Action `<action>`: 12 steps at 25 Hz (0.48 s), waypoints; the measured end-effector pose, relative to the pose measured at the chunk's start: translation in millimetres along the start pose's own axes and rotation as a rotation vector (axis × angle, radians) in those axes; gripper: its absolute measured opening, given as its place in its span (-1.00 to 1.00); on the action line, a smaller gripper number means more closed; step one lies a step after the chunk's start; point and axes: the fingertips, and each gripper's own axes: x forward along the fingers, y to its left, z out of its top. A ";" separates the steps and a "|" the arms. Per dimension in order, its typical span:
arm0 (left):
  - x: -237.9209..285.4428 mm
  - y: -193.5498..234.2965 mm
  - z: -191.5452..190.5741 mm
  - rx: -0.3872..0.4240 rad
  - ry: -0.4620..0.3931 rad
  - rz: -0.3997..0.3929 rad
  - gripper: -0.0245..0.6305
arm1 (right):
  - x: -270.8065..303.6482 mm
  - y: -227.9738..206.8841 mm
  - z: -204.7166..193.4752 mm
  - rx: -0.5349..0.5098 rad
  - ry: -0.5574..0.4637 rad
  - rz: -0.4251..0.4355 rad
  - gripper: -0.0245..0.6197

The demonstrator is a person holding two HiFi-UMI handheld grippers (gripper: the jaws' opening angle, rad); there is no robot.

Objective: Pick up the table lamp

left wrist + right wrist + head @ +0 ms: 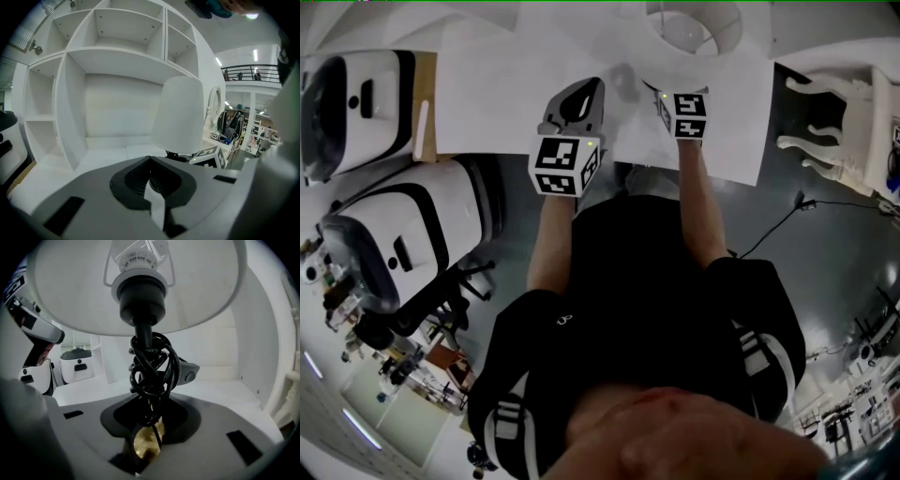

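Two tongs: I have the right tongs (146,442) clamped on the stem of the upright lamp (142,296); left tongs (150,163) clenched empty, lamp to their right.

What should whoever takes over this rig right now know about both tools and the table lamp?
The table lamp stands upright at the back of the white table, in front of the shelf unit.
Left tool: shut, empty, short of the shade and to its left.
Right tool: under the shade, closed on the lamp's stem where the black cord is wound.
Done: approach and grasp.
Left: the lift. The base is hidden, so no lift is confirmed. Probably raise it straight up and watch the cord.
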 end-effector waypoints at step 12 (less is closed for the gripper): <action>-1.5 -19.3 30.9 0.014 -0.077 -0.058 -0.89 | -29.1 21.1 36.6 -0.051 0.040 0.091 -0.58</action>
